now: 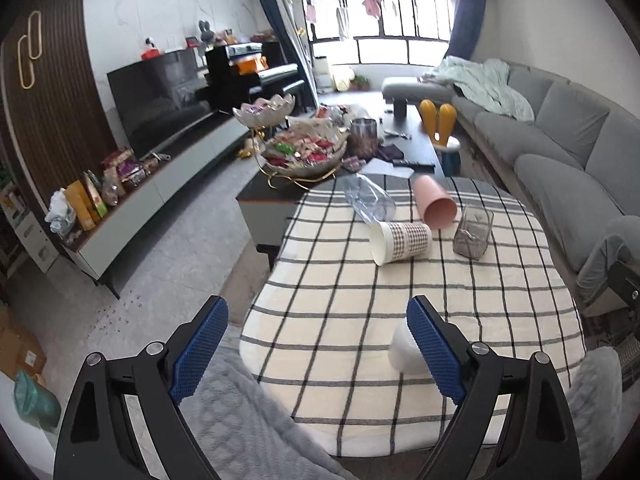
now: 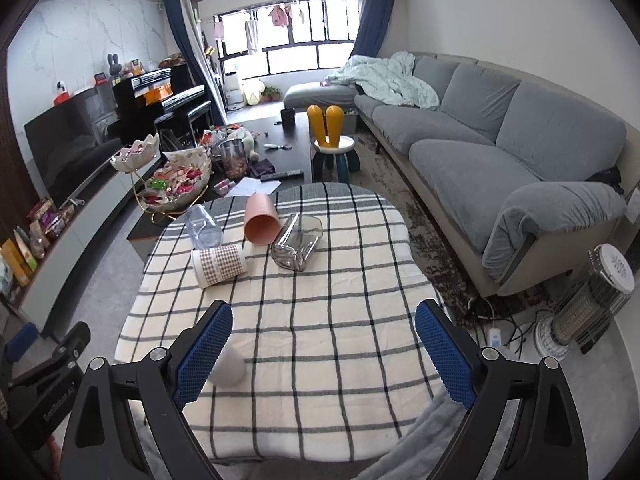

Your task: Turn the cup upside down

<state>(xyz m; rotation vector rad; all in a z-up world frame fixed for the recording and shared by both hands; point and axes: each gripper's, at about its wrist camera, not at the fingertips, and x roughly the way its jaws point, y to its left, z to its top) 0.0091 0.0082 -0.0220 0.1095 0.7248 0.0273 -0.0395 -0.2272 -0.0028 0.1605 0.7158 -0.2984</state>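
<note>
Both tongs, left tongs (image 1: 318,354) and right tongs (image 2: 324,354), hang spread apart and empty over the checked desk (image 2: 320,320). The white cup (image 2: 228,366) stands at the desk's near edge, just beside them. Looks light, smooth, probably slippery: grip gently across its side wall, mid-height.
</note>
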